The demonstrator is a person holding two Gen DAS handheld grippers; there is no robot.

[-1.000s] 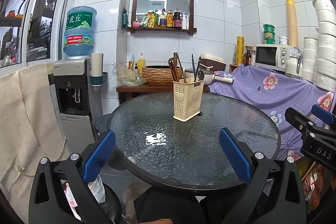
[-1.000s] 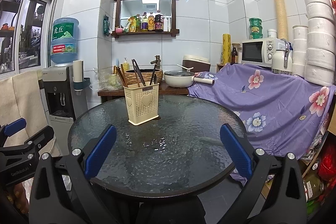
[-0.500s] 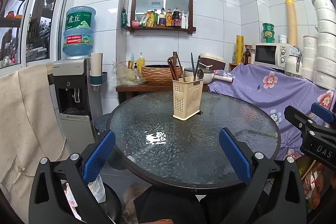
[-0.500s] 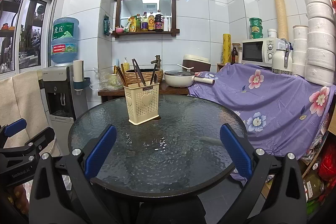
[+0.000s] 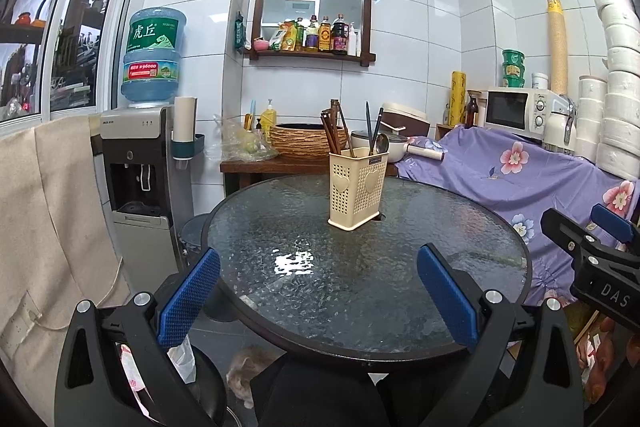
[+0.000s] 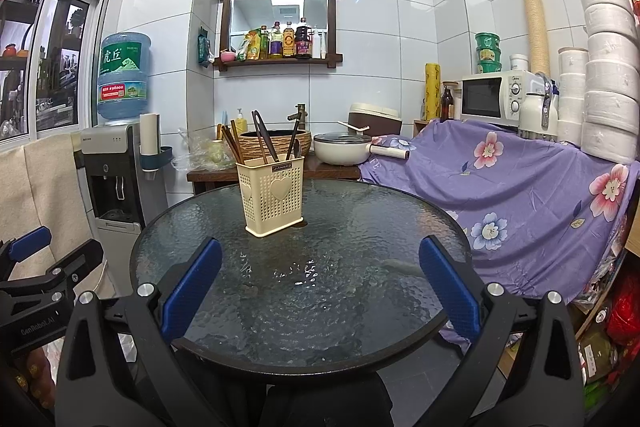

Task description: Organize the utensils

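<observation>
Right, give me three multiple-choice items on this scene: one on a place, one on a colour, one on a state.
1. The utensil holder stands:
A. on the glass table
B. on the microwave
C. on the wall shelf

2. The holder's colour:
A. red
B. cream
C. green

3. The left claw and right claw are:
A. both shut on spoons
B. one open, one shut
C. both open, empty

Answers:
1 A, its base rests on the tabletop.
2 B, pale cream plastic.
3 C, blue pads stand wide apart with nothing between.
</observation>
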